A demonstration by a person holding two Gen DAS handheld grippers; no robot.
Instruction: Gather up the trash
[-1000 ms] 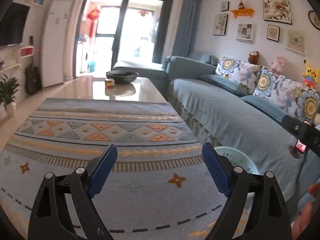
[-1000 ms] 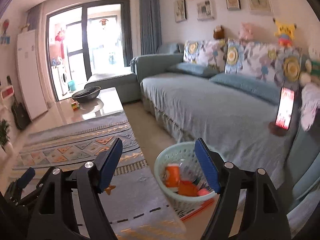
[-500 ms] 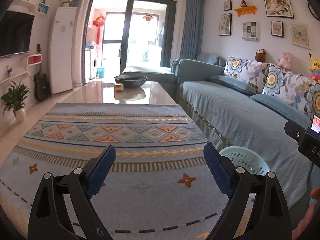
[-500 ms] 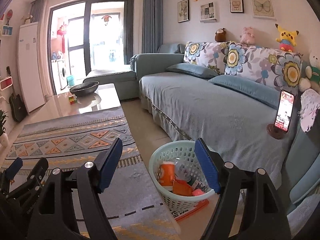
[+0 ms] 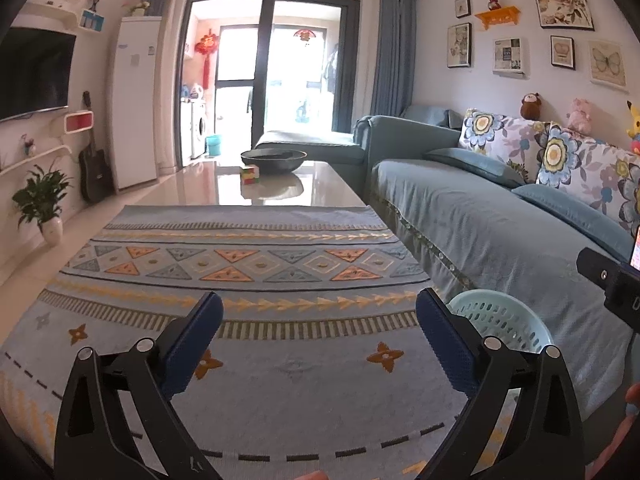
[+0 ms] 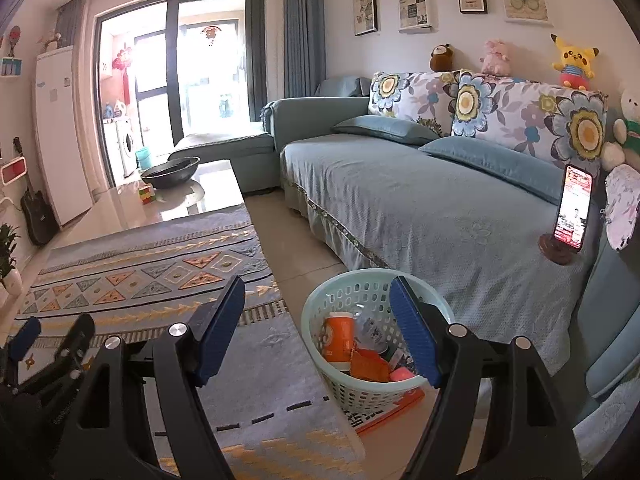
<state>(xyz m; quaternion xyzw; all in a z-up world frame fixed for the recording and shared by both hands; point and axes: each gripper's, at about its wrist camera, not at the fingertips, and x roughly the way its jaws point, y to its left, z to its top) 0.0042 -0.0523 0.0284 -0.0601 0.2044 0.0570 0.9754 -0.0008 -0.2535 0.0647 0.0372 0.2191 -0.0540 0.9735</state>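
Your left gripper [image 5: 318, 322] has just been opening its empty jaws over the rug [image 5: 256, 264], your right gripper [image 6: 318, 310] hangs open and empty near the basket [image 6: 348, 390] of trash [image 6: 366, 366], beside the sofa [image 6: 420, 200].

A patterned rug [image 5: 256, 264] covers the floor beside the blue sofa [image 6: 420, 208]; beyond the rug, a glossy tabletop [image 5: 280, 192] carries a dark bowl [image 5: 274, 159] and a colour cube [image 5: 250, 175]; on the sofa a lit phone [image 6: 574, 210] stands upright; floral cushions [image 6: 520, 116] line the sofa's back.
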